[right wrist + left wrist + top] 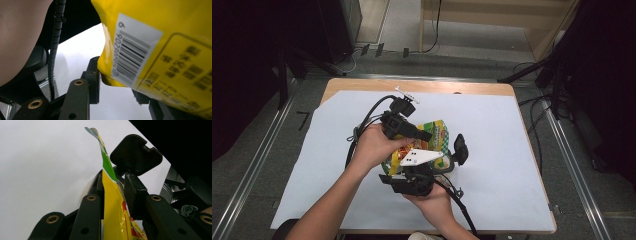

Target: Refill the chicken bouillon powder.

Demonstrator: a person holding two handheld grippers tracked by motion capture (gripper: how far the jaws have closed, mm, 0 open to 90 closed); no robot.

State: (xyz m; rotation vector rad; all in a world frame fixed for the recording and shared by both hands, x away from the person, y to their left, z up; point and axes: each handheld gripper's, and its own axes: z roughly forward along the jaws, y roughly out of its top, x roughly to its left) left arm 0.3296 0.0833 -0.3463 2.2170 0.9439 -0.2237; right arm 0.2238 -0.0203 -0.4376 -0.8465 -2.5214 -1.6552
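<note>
A yellow and green snack bag is held up over the white paper sheet between both hands. My left gripper comes in from the left and is shut on the bag's thin edge. In the left gripper view that edge stands pinched between the two jaws of my left gripper. My right gripper reaches up from below, shut on the bag's lower part. In the right gripper view the bag's barcode side hangs close, its corner clamped in my right gripper.
The paper sheet covers most of a wooden table. Cables trail from both grippers across the sheet. Dark stands and metal rails flank the table, with grey floor beyond.
</note>
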